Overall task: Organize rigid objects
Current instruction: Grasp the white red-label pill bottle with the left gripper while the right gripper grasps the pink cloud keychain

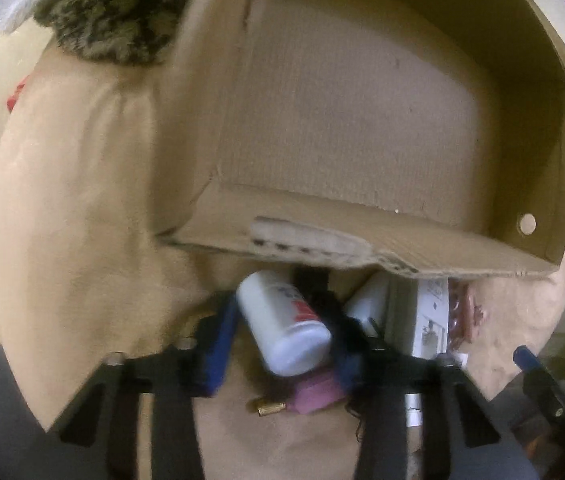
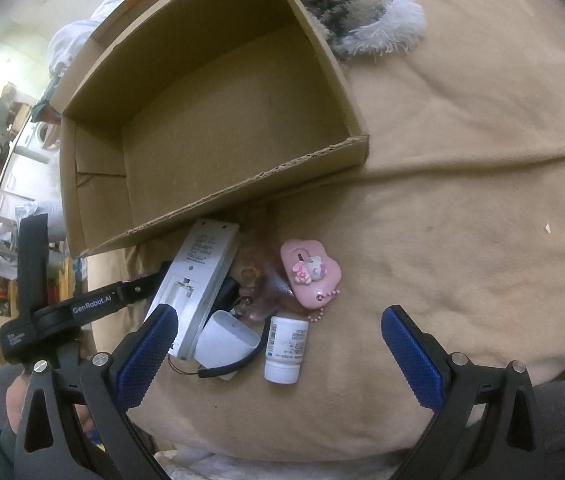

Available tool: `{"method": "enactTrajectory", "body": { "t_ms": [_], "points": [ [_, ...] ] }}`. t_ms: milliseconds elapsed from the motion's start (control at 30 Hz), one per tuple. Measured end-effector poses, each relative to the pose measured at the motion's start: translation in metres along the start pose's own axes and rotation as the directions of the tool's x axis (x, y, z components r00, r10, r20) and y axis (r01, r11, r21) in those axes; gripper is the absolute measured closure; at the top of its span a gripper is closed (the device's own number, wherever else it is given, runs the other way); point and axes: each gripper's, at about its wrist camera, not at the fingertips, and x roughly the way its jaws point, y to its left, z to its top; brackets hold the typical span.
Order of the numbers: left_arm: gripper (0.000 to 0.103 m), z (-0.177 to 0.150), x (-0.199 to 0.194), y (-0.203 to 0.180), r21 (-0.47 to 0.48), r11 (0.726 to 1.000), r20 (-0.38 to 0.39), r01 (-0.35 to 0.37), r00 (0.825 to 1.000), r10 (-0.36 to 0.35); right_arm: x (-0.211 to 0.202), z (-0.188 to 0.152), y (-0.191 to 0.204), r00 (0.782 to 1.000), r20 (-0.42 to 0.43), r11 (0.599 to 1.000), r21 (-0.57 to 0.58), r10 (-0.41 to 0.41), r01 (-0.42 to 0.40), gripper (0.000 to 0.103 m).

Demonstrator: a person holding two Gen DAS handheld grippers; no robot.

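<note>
Sorting small hard items off a tan blanket (image 2: 462,160) into an open cardboard box (image 2: 218,112).

Box empty, set far of the clutter for easy drop-in. Huddled at its near wall: white flat device (image 2: 198,280), pink charm case (image 2: 310,272), white pill bottle (image 1: 282,324). Left gripper (image 1: 278,344) straddling that bottle, blue pads narrowed around it, contact too blurred to tell. Right gripper (image 2: 278,344) spread wide, empty, poised near the pile.
</note>
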Motion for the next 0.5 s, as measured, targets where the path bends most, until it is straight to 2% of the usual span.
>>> {"method": "enactTrajectory", "body": {
  "t_ms": [33, 233, 267, 367, 433, 500],
  "points": [
    [0.079, 0.0, -0.002, 0.001, -0.006, 1.0, 0.001, 0.016, 1.0, -0.016, 0.0, 0.0, -0.002, 1.0, 0.0, 1.0, 0.004, 0.0, 0.0, 0.0],
    [0.079, 0.0, -0.017, 0.009, -0.014, 1.0, 0.029, -0.017, 0.999, 0.017, 0.001, 0.01, -0.016, 0.999, -0.025, 0.998, 0.059, 0.034, -0.032, 0.0],
    [0.079, 0.0, -0.019, 0.01, -0.017, 1.0, 0.039, -0.024, 0.999, 0.025, 0.004, 0.013, -0.019, 0.999, -0.037, 0.997, 0.067, 0.039, -0.037, 0.014],
    [0.079, -0.004, -0.028, 0.014, -0.025, 0.999, 0.063, -0.035, 0.997, 0.037, 0.019, 0.02, -0.025, 0.992, -0.105, 0.992, 0.107, 0.072, -0.061, 0.039],
    [0.079, -0.003, -0.036, 0.016, -0.026, 0.998, 0.073, -0.056, 0.996, 0.058, 0.031, 0.024, -0.025, 0.988, -0.137, 0.991, 0.121, 0.072, -0.056, 0.043],
    [0.079, -0.009, -0.04, 0.021, -0.03, 0.998, 0.074, -0.063, 0.995, 0.065, 0.04, 0.029, -0.021, 0.989, -0.146, 0.996, 0.093, 0.028, -0.015, 0.043]
  ]
}}
